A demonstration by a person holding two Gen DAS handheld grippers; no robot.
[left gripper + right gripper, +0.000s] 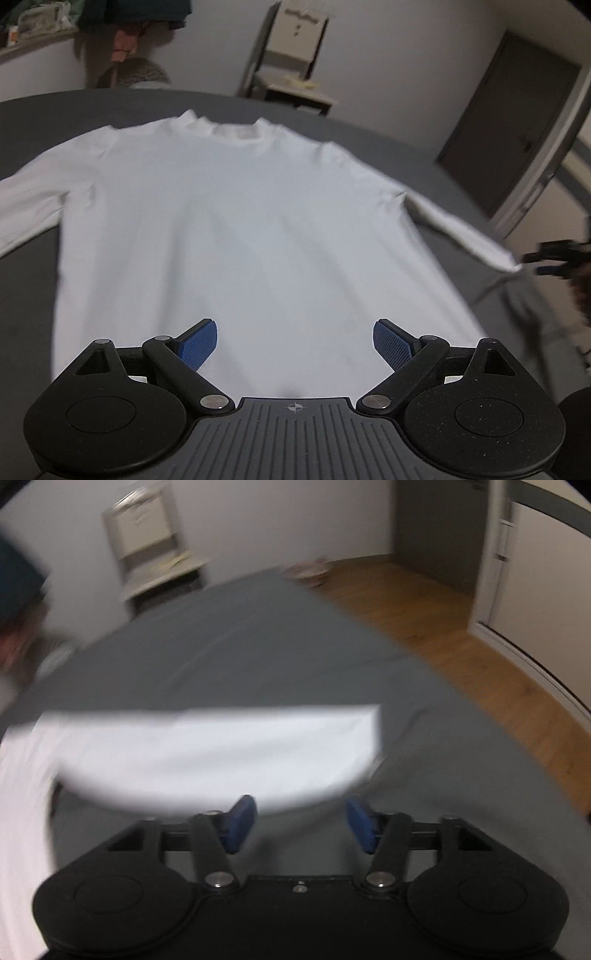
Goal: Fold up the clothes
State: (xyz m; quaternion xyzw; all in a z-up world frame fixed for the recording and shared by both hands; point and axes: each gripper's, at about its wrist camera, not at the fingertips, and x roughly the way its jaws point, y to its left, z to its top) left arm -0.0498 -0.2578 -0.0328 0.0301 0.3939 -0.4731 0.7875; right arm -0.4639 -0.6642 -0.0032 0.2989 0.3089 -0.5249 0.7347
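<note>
White long-sleeve shirt (236,229) lay flat on the grey bed sheet (29,122), collar (225,127) at the far side, both sleeves spread outward. Left gripper (295,345) sat over the hem area w/ jaws spread wide, blue pads (197,345) apart, nothing between them. Right gripper (301,823) was also spread, empty — hovering near the end of the right sleeve (207,753), cuff edge just ahead of the pads; frame was blurred, so contact w/ the fabric couldn't be confirmed. In the left view the right gripper (554,258) showed at the far right edge, just beside the sleeve tip (509,262). Surroundings: chair (291,70) against the wall past the bed w/ smth pale on the seat, dark door (509,122) to the right, shelf w/ clutter (40,26) top left, hanging clothes (125,40) below it. Right view showed wood floor (461,635) beside the bed and a white door frame (495,554). Nothing lay on the shirt — path to sleeve and hem unobstructed.
</note>
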